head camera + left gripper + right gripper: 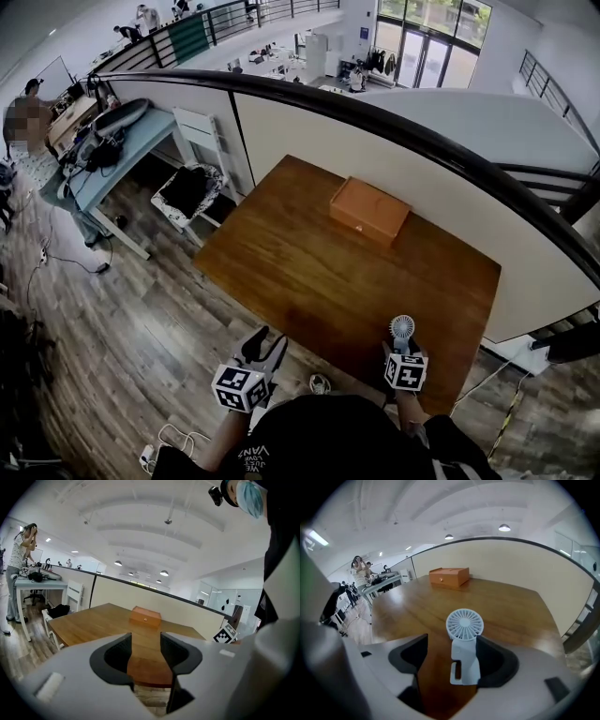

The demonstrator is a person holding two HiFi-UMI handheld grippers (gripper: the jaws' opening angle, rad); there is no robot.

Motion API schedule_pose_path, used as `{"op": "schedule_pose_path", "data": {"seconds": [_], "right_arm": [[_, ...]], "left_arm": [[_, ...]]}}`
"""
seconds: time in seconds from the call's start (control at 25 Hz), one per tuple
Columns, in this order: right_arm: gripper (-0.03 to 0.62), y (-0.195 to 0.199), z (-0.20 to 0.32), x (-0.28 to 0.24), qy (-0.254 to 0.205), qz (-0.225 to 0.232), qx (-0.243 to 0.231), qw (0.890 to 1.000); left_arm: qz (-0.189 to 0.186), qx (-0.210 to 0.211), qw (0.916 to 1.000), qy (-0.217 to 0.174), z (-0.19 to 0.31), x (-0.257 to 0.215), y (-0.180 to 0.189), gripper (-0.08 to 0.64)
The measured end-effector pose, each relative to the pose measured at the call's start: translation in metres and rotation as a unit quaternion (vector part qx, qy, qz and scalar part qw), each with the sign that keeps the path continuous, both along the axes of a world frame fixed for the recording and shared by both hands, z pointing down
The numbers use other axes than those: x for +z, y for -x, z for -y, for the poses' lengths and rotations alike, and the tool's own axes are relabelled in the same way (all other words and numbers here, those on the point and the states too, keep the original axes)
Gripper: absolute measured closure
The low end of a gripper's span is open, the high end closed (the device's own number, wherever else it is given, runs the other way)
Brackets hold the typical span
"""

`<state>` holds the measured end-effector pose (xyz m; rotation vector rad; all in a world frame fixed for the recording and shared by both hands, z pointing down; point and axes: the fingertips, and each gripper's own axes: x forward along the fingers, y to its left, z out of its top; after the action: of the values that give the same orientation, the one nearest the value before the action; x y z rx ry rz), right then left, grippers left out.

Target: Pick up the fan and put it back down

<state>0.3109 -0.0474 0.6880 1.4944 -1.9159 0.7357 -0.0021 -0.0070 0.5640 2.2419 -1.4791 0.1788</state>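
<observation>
two tongs hang at the near edge of the smooth wooden table (309,272). the left gripper (266,345) gapes empty, well left of the job. the right gripper (403,348), jaws wide and unclamped, straddles the small white plastic fan (464,625), whose flat handle sits beside the right jaw with the round ribbed grille pointing far.

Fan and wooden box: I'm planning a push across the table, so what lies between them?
Nothing. Only bare tabletop lies between the fan and the wooden box. The right gripper view shows it best, and the head view agrees.
</observation>
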Motion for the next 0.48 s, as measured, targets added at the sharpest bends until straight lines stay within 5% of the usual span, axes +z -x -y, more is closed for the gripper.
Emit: {"op": "schedule_pose_path", "data": {"seconds": [0.28, 0.48], "right_arm": [[0.302, -0.013, 0.02, -0.001, -0.002, 0.0, 0.018, 1.0], [0.302, -0.015, 0.024, 0.003, 0.003, -0.034, -0.023, 0.999]], "left_arm": [[-0.007, -0.003, 0.9999, 0.011, 0.017, 0.01, -0.011, 0.383], [-0.015, 0.009, 0.9998, 0.014, 0.032, 0.016, -0.008, 0.383]]}}
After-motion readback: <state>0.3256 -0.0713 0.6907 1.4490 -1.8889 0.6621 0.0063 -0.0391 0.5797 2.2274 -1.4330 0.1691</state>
